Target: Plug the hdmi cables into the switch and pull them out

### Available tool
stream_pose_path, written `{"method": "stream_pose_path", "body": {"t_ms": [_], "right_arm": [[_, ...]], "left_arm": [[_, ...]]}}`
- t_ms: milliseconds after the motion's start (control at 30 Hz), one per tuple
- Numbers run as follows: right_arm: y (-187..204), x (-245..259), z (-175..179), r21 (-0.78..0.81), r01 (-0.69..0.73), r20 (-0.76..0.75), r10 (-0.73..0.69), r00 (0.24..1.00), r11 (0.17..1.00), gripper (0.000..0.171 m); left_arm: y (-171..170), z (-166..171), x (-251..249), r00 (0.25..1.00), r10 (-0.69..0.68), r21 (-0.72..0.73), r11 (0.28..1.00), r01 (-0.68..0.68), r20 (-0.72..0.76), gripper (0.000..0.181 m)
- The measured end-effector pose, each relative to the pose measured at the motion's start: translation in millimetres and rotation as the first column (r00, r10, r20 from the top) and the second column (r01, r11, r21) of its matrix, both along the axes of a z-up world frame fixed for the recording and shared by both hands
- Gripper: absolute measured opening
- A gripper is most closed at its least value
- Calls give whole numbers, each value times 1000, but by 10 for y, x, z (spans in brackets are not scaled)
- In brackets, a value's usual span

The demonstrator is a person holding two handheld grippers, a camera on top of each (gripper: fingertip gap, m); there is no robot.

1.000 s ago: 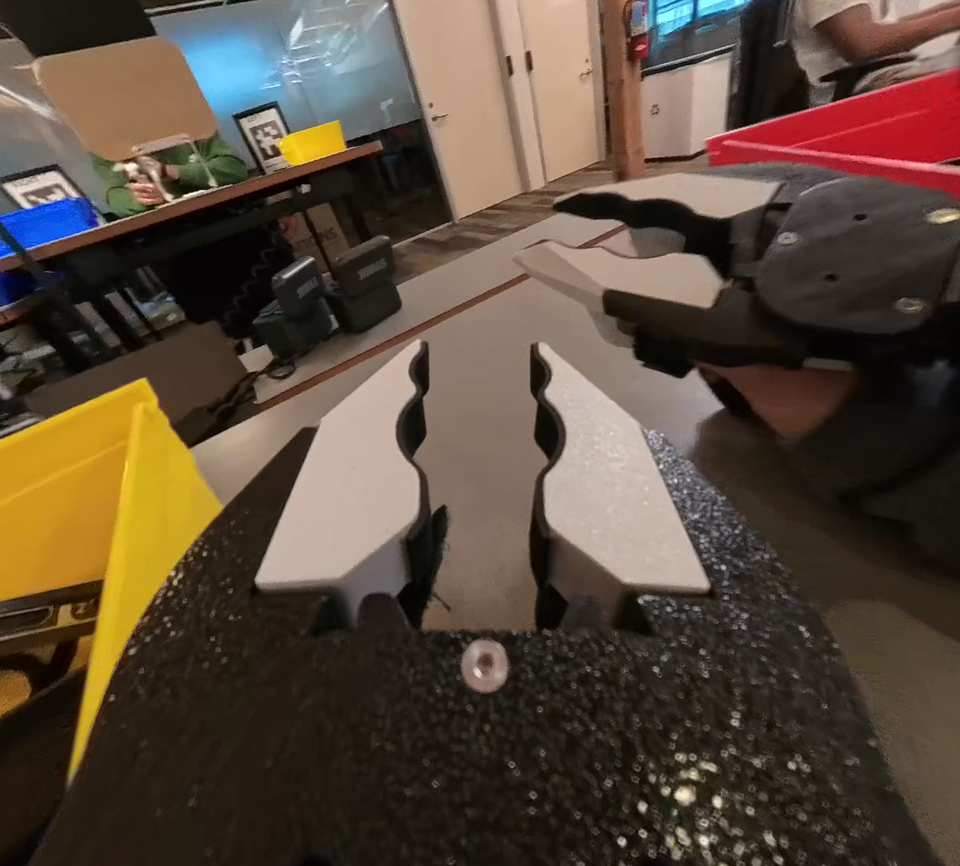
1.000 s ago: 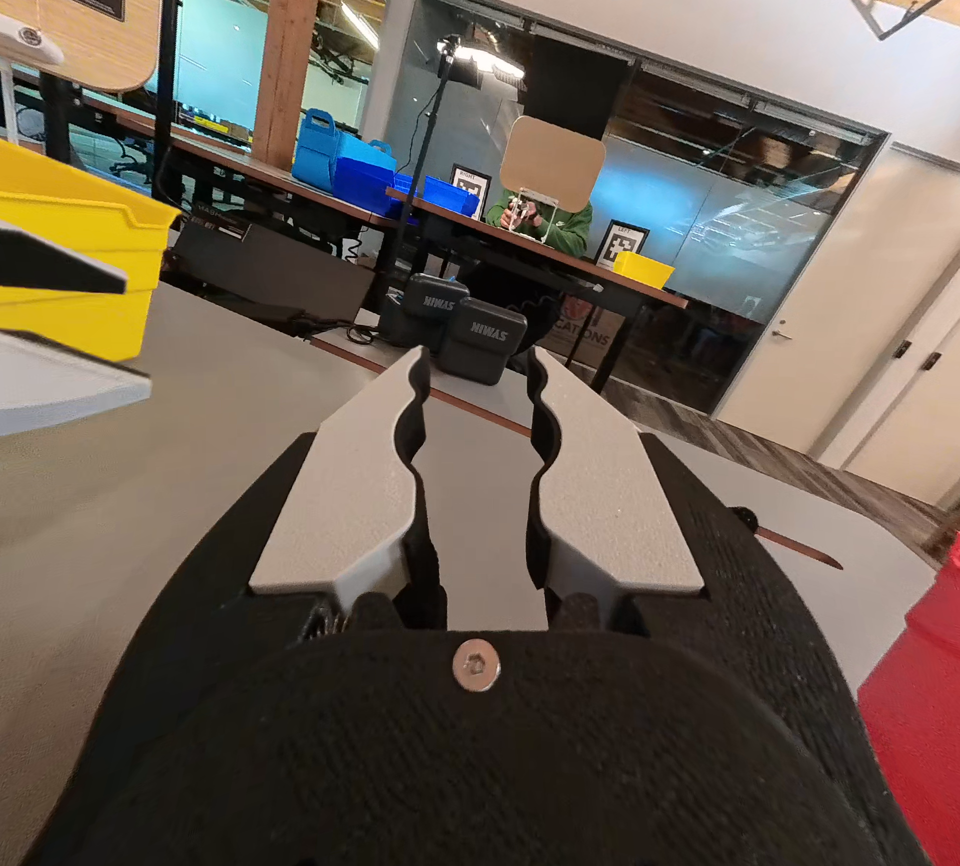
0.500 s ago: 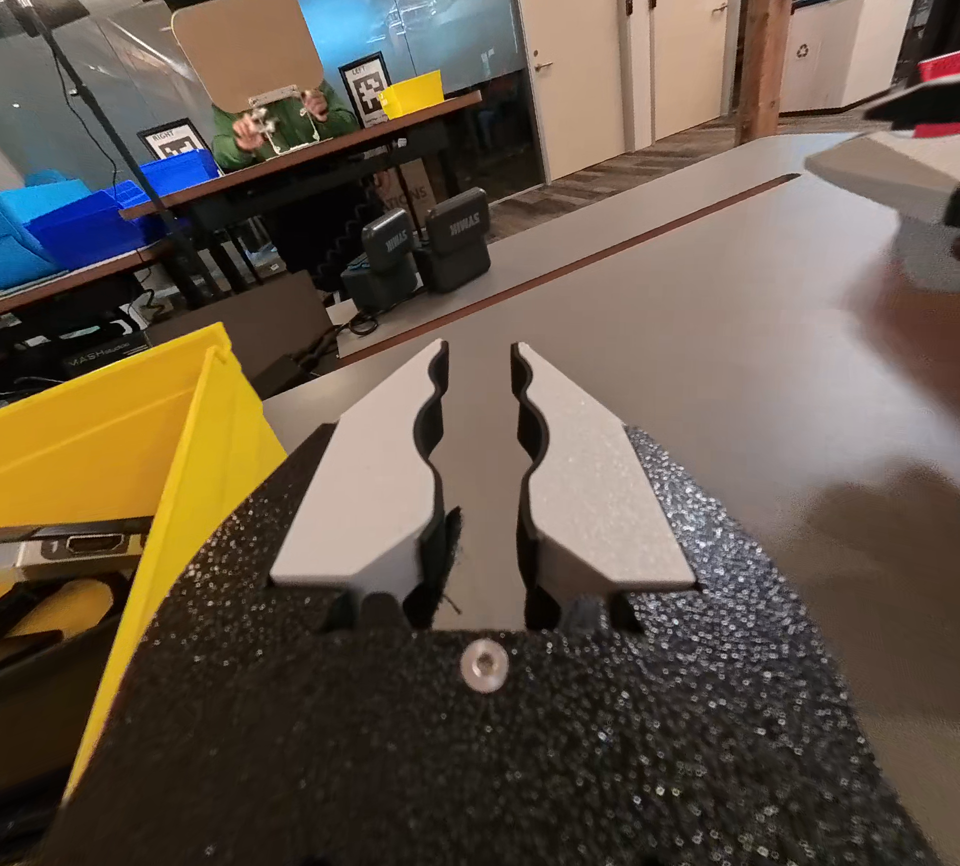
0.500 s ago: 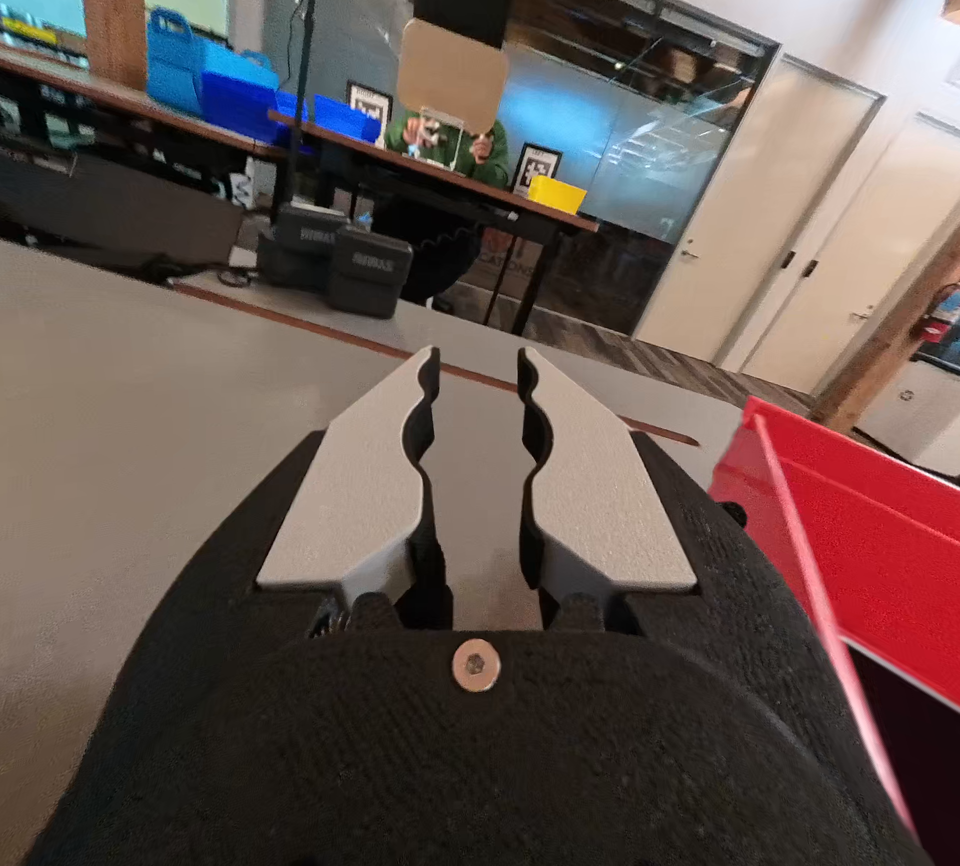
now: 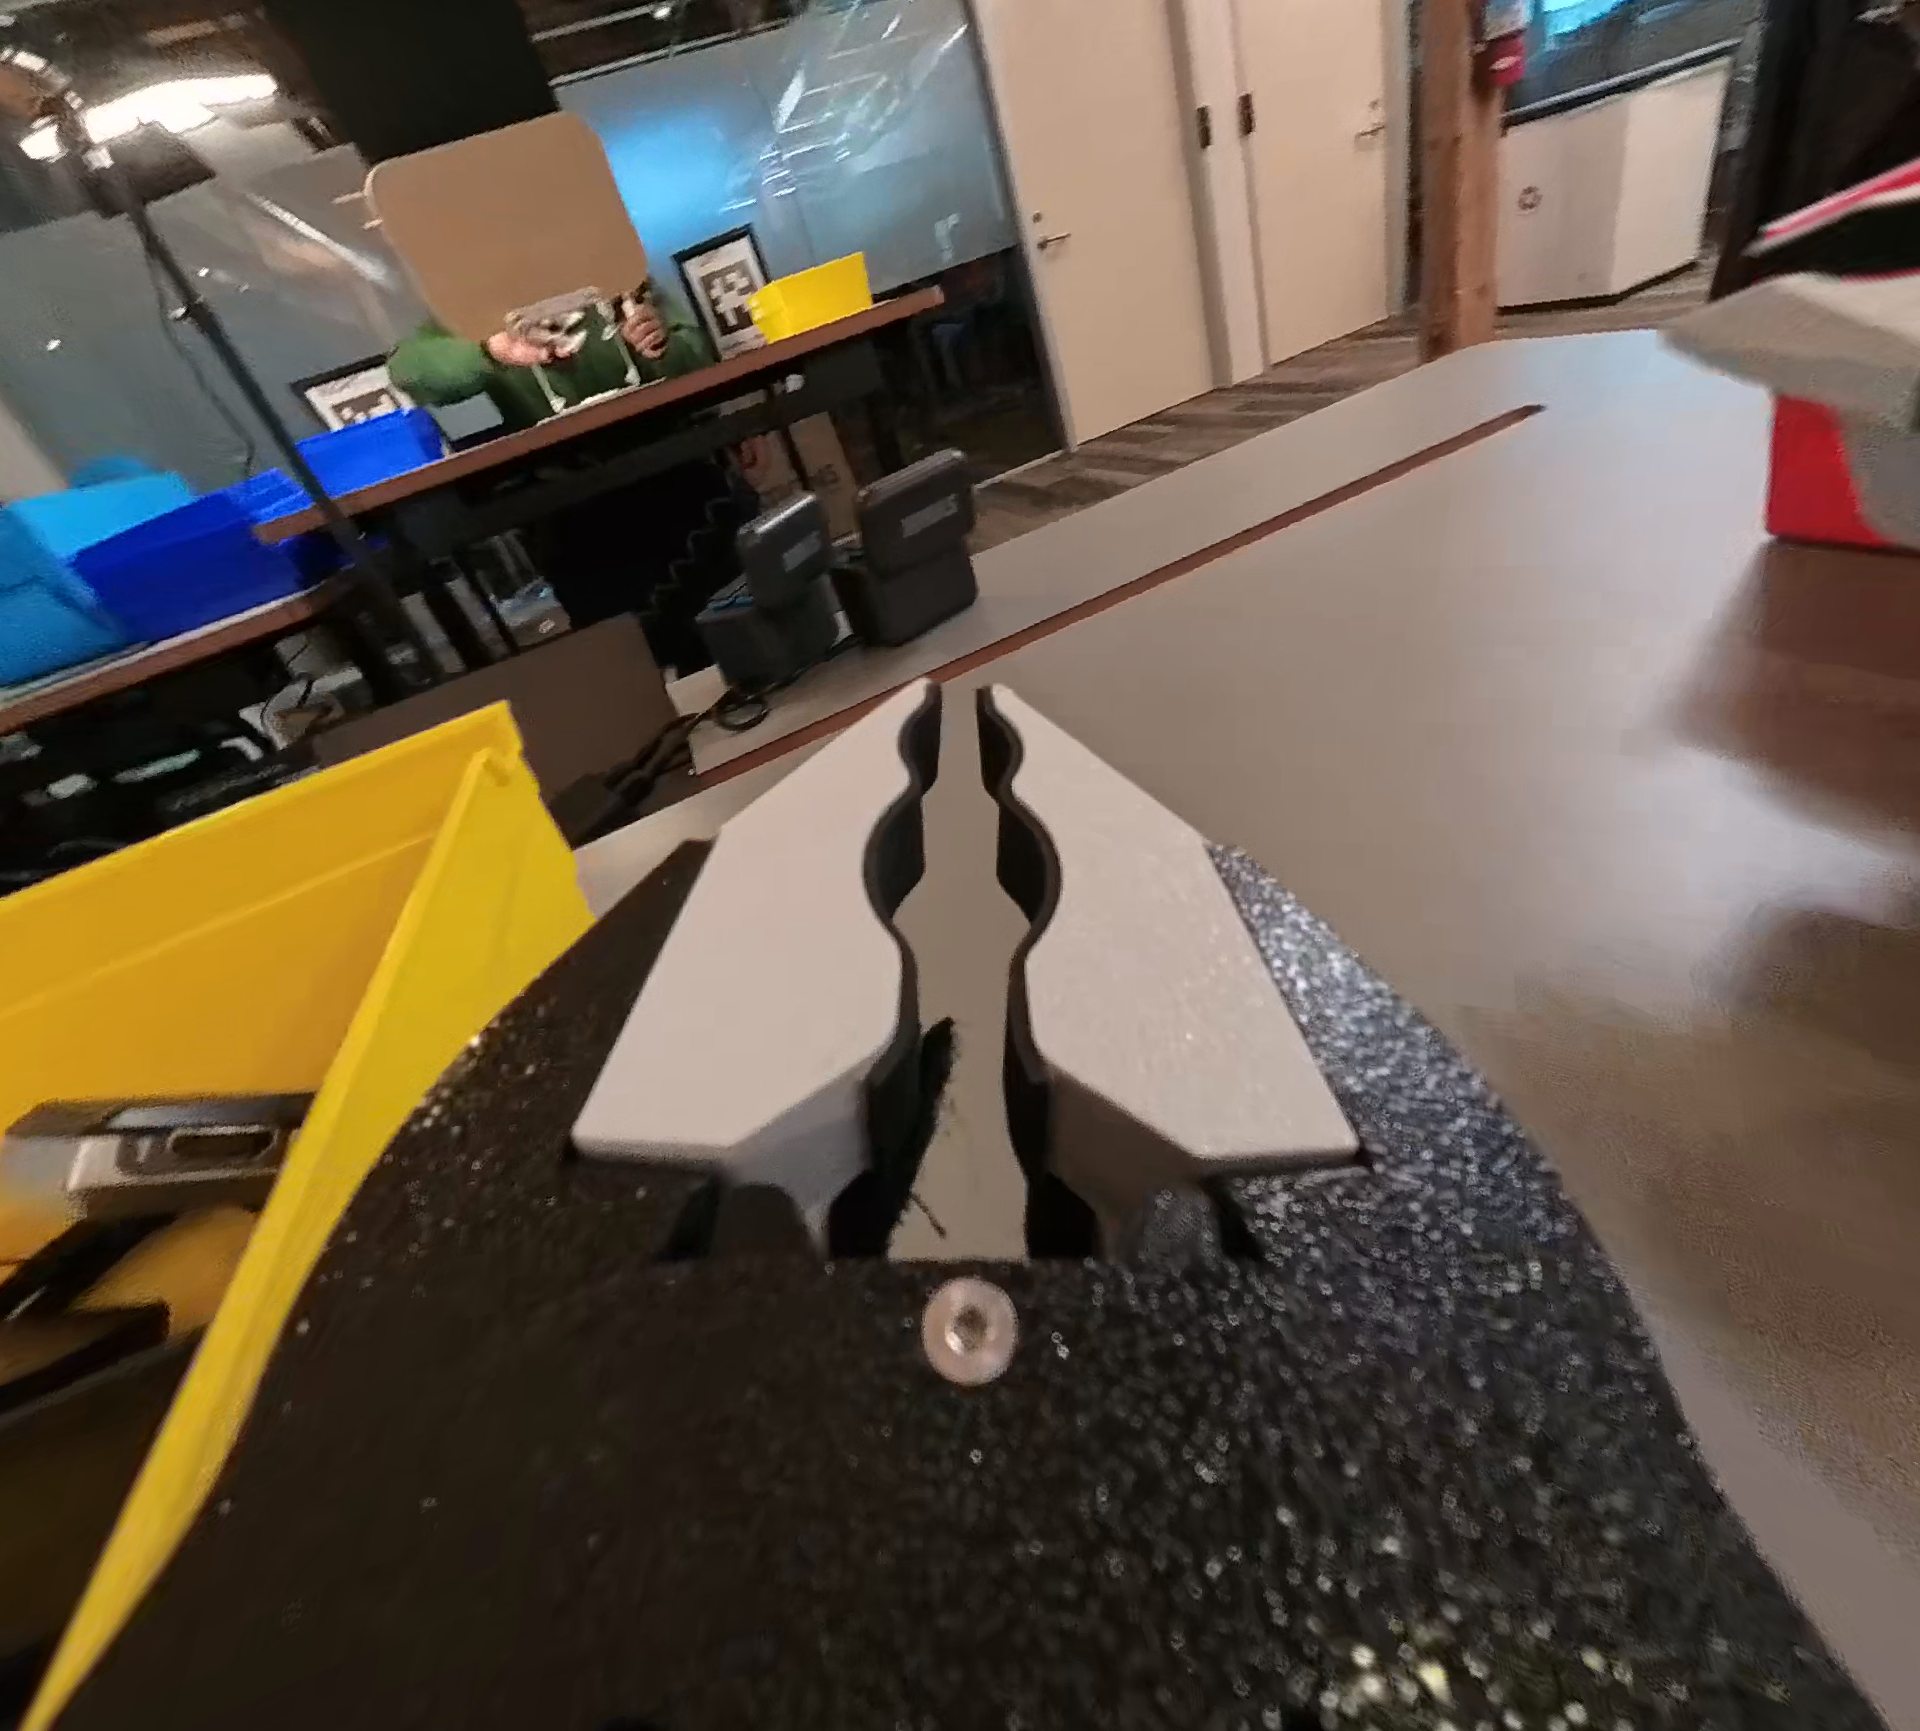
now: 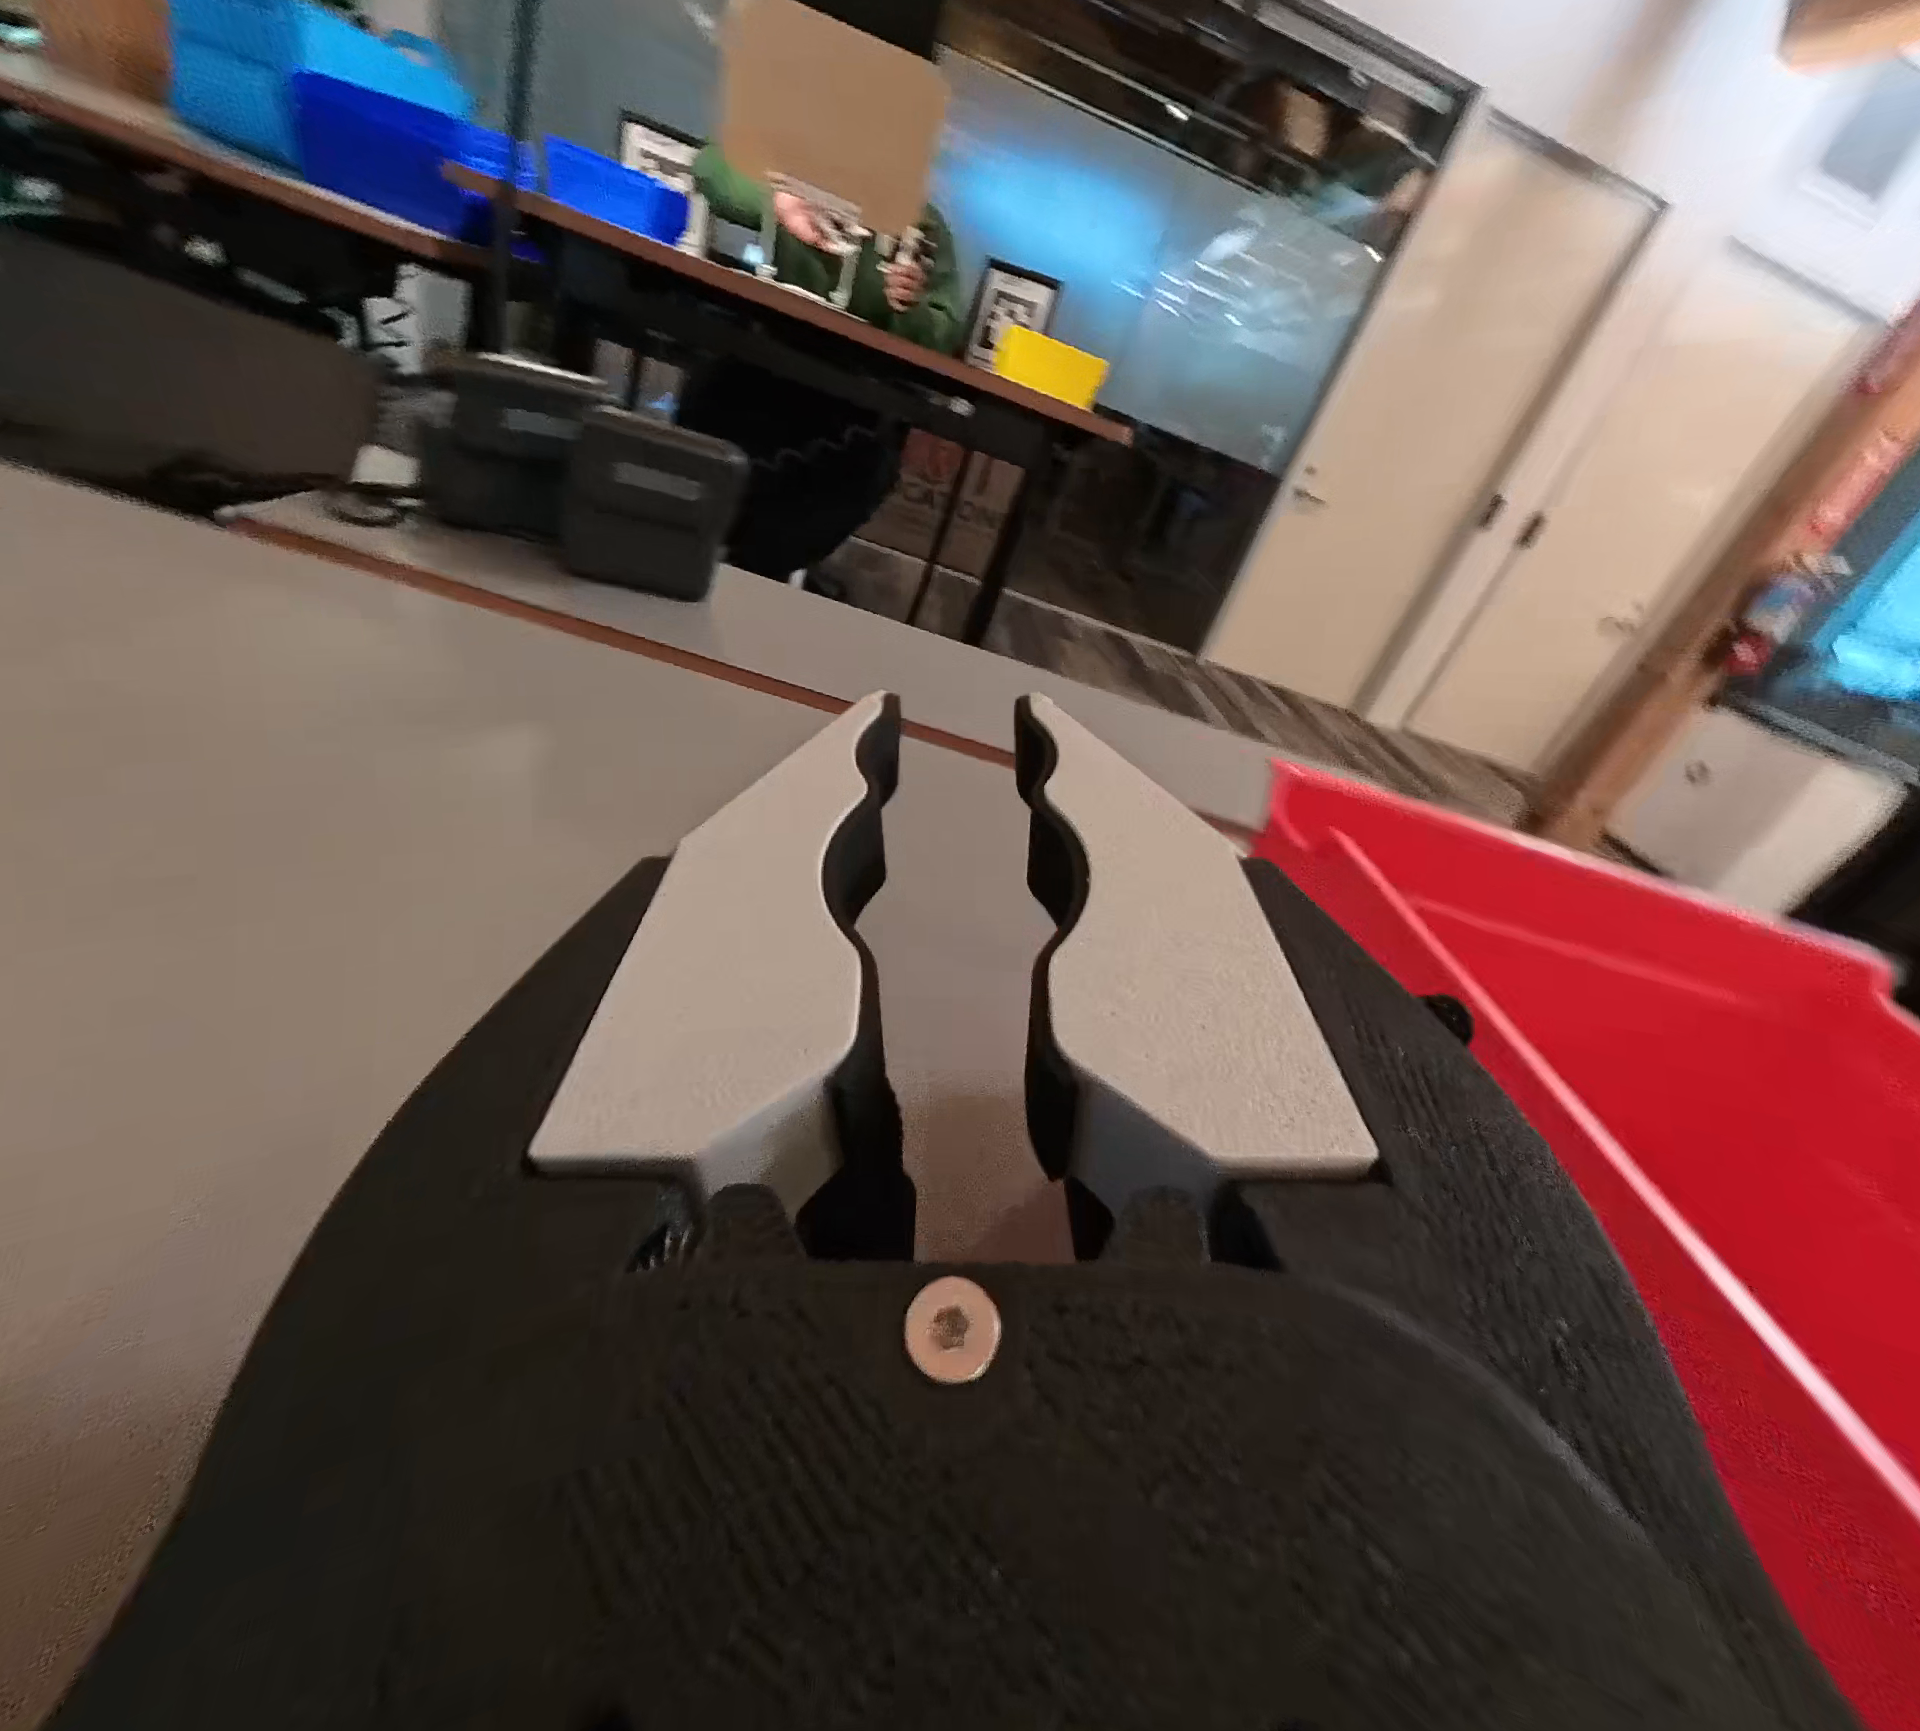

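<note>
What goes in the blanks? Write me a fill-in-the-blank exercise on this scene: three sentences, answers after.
1. The switch lies in the left bin, beside the left gripper; this bin's colour is ____.
2. The right bin, next to the right gripper, is coloured ____.
3. The right gripper's fingers stand apart and hold ____.

Missing words: yellow; red; nothing
</note>
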State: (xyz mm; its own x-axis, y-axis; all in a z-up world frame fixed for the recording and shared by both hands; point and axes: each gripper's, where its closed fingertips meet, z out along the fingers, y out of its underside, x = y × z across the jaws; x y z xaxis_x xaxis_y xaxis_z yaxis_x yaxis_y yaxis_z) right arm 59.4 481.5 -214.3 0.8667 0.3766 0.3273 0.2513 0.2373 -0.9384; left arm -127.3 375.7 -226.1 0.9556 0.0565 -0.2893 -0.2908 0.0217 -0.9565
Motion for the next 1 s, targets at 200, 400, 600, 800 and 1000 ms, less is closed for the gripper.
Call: {"method": "stream_pose_path", "body": {"t_ms": [200, 400, 600, 800, 1000], "right_arm": [[-439, -689, -59, 171, -250, 313, 188, 931, 953, 20], [-621, -837, -90, 198, -351, 380, 259, 888, 915, 20], [-545, -762, -82, 161, -327, 312, 266, 912, 931, 20], [-501, -725, -87, 136, -315, 277, 269, 922, 939, 20], [-475, -700, -90, 125, -309, 254, 271, 929, 943, 20]], "left_arm": [[-8, -11, 200, 994, -66, -6, 998, 66, -89, 5], [1, -61, 193, 995, -75, -32, 997, 73, -70, 7], [2, -62, 192, 995, -79, -34, 996, 77, -66, 7], [4, -68, 198, 994, -83, -39, 996, 81, -67, 7], [1, -104, 256, 992, -112, -69, 992, 108, -59, 12]]}}
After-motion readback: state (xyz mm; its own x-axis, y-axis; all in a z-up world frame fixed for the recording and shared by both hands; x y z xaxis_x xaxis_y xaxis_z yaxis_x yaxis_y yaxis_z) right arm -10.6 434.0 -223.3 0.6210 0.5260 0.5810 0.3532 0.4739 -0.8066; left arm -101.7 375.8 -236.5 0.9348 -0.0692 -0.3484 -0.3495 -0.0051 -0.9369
